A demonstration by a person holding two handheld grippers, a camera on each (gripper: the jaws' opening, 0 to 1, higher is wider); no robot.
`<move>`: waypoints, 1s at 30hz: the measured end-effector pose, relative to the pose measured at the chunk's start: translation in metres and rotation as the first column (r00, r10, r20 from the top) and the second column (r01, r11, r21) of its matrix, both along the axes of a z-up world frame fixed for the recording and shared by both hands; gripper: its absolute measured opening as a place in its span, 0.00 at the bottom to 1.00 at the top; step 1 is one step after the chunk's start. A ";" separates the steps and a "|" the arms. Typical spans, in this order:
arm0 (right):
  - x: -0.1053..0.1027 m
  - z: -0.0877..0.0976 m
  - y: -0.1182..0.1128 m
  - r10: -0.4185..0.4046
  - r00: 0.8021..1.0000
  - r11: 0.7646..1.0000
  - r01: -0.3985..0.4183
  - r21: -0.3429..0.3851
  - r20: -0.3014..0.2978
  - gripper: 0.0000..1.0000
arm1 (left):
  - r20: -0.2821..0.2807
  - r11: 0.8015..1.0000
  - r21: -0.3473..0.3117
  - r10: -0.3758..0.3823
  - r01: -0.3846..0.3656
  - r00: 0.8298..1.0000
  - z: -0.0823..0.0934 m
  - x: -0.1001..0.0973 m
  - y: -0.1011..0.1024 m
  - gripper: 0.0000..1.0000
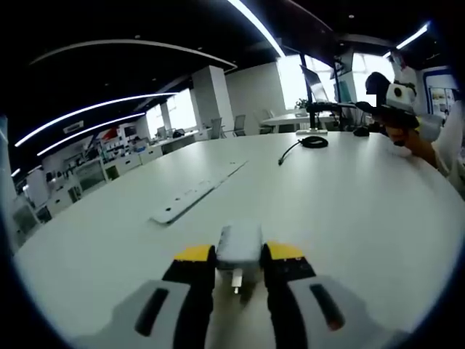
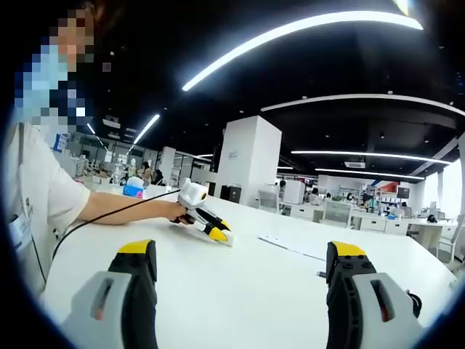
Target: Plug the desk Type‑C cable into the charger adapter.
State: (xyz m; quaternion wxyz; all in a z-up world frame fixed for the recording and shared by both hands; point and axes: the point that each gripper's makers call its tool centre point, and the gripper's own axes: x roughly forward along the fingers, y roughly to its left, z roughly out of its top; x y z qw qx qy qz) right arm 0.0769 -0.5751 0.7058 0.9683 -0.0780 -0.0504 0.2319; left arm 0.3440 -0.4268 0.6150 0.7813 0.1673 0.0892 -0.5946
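Observation:
A white charger adapter (image 1: 240,240) sits low over the white table, and my left gripper (image 1: 239,256) is shut on it between its yellow-tipped jaws. A metal prong shows under the adapter. The black Type-C cable (image 1: 311,142) lies coiled far across the table, one end trailing left. My right gripper (image 2: 243,256) is open with its jaws far apart and nothing between them. In the right gripper view the left gripper (image 2: 212,228) rests on the table in a person's hand, and a dark bit of cable (image 2: 414,302) shows at the right edge.
A long white strip (image 1: 190,198) lies flat on the round white table (image 1: 349,211); it also shows as the strip (image 2: 292,247). A monitor arm and dark items (image 1: 327,107) stand at the far edge. A person (image 2: 36,189) stands at the left.

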 end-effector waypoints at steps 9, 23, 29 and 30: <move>-0.001 -0.001 0.000 -0.001 1.000 1.000 0.001 -0.004 -0.001 0.99 | 0.000 0.999 0.026 -0.020 0.020 1.000 0.000 -0.003 0.000 0.26; -0.003 0.001 0.001 0.004 1.000 1.000 -0.004 0.006 0.003 0.99 | -0.010 0.995 0.057 -0.076 0.076 0.997 -0.001 -0.030 0.000 0.25; -0.004 0.003 0.004 0.017 1.000 1.000 -0.017 0.008 0.004 0.99 | -0.021 0.994 0.064 -0.085 0.086 0.996 -0.002 -0.048 0.004 0.25; -0.004 0.004 0.004 0.017 1.000 1.000 -0.017 0.007 0.007 0.99 | -0.027 0.994 0.060 -0.089 0.091 0.996 -0.002 -0.050 0.005 0.25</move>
